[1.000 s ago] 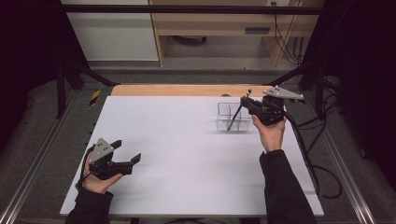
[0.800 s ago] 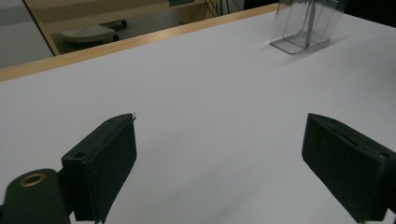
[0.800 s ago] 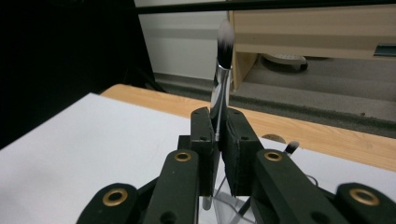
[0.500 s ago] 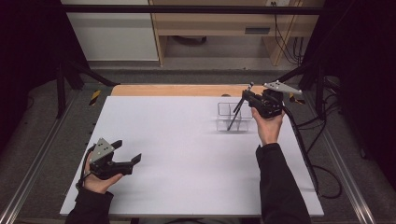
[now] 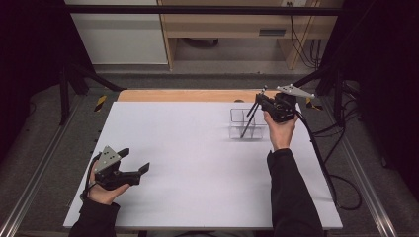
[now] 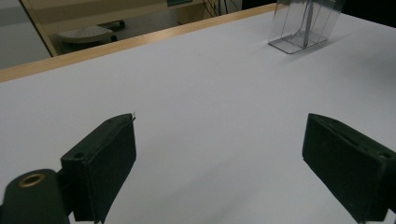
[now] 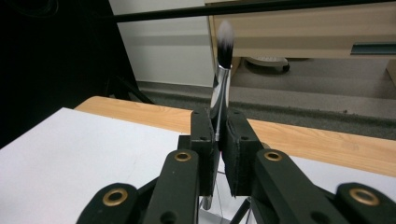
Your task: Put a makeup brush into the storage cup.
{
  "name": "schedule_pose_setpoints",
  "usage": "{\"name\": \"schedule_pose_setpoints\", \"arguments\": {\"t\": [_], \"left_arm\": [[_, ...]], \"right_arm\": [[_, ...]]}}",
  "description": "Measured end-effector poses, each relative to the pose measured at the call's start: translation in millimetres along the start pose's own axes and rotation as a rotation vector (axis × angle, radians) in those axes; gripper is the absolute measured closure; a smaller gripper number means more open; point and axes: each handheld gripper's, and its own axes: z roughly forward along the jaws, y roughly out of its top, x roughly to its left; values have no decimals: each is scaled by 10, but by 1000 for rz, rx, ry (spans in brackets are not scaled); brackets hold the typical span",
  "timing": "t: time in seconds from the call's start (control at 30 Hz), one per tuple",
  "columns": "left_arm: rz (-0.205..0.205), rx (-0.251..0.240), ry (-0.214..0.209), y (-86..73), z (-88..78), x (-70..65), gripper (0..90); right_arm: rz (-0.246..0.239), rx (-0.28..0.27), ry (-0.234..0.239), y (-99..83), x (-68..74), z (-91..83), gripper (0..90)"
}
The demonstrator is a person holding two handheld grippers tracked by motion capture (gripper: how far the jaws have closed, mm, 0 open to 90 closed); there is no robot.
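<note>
Two handheld black two-fingered grippers are at work. The right gripper [image 5: 260, 100] sits at the far right of the worktop, its fingers [image 7: 201, 140] clamped on one slim makeup brush with a silvery ferrule and a dark, white-tipped tuft [image 7: 223, 51]. In the high view the brush slants down from the fingers into one clear plastic compartmented holder [image 5: 247, 123], its lower end inside a right-hand compartment; exactly which one is hard to tell through the transparent walls. The left gripper [image 5: 134, 161] lies low near the front left of the worktop, well apart from the holder, with its fingers [image 6: 105, 158] spread wide and nothing between them.

The one white worktop [image 5: 188, 163] has a strip of pale wood [image 5: 188, 95] along its far edge. Beyond it are grey floor, a light wooden cabinet [image 5: 222, 29], a white panel and black frame bars. Cables trail down the right side.

In the left gripper view the holder [image 6: 303, 25] is cut off by the top edge. In the right gripper view the brush's lower part is hidden behind the fingers, and its tuft is blurred. The person's forearms in dark sleeves are cut off at the bottom of the high view.
</note>
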Motion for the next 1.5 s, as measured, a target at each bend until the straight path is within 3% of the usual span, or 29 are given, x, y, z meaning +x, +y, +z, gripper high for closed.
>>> {"name": "schedule_pose_setpoints", "arguments": {"t": [0.7, 1.5], "left_arm": [[5, 1, -1, 1, -2, -5, 93], [8, 1, -1, 1, -1, -7, 93]], "right_arm": [[-8, 103, -17, -224, 14, 213, 835], [-2, 194, -17, -428, 0, 335, 833]]}}
